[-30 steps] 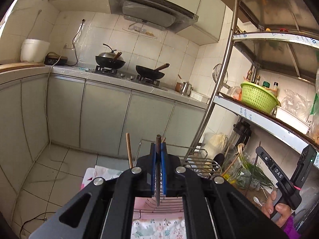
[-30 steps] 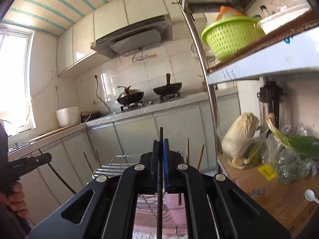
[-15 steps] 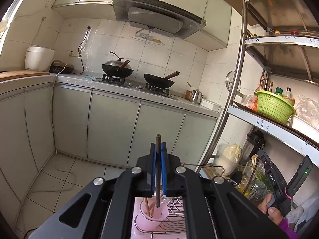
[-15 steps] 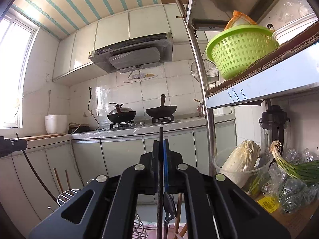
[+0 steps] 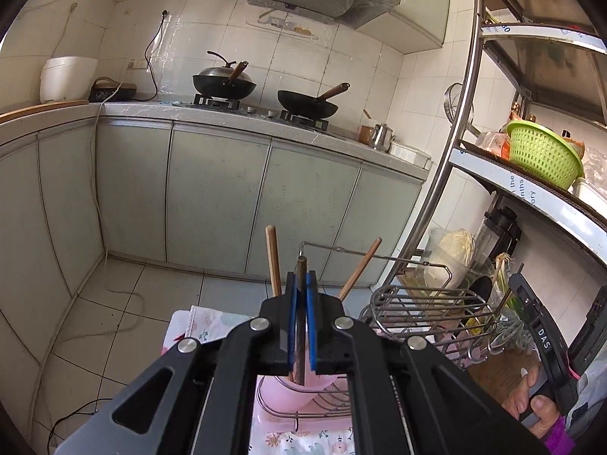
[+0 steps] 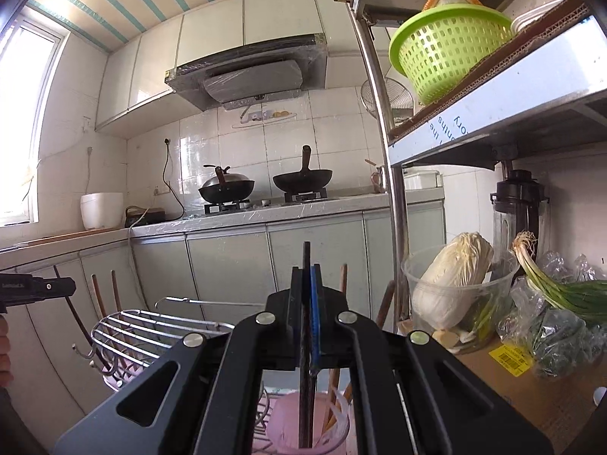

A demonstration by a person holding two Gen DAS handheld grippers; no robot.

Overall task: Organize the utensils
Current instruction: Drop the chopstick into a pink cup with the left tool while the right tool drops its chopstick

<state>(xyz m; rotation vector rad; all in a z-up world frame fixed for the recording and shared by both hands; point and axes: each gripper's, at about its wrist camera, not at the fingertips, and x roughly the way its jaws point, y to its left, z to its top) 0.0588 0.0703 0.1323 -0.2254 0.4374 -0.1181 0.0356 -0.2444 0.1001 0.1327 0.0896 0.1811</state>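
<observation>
1. The left gripper (image 5: 301,318) has its jaws closed on a dark chopstick (image 5: 301,273), which stands upright between the blue pads, low in the centre of the left wrist view.
2. The stick's lower end hangs over a pink cup (image 5: 288,388) at the bottom centre; whether it touches the cup cannot be told.
3. Two wooden chopsticks (image 5: 273,261) rise behind the jaws, one upright, one leaning right.
4. A wire rack (image 5: 421,303) lies at the lower right, on a floral cloth (image 5: 197,326).
5. The right gripper (image 6: 308,314) also has its jaws closed, on a thin black chopstick (image 6: 305,261) held upright at the lower centre of the right wrist view.
6. Its lower end reaches down into the pink cup (image 6: 288,417) at the bottom centre, beside wooden sticks already standing there.
7. In that view the wire rack (image 6: 151,330) sits at the lower left.
8. A hand (image 5: 538,405) grips the other handle at the lower right of the left view.
</observation>
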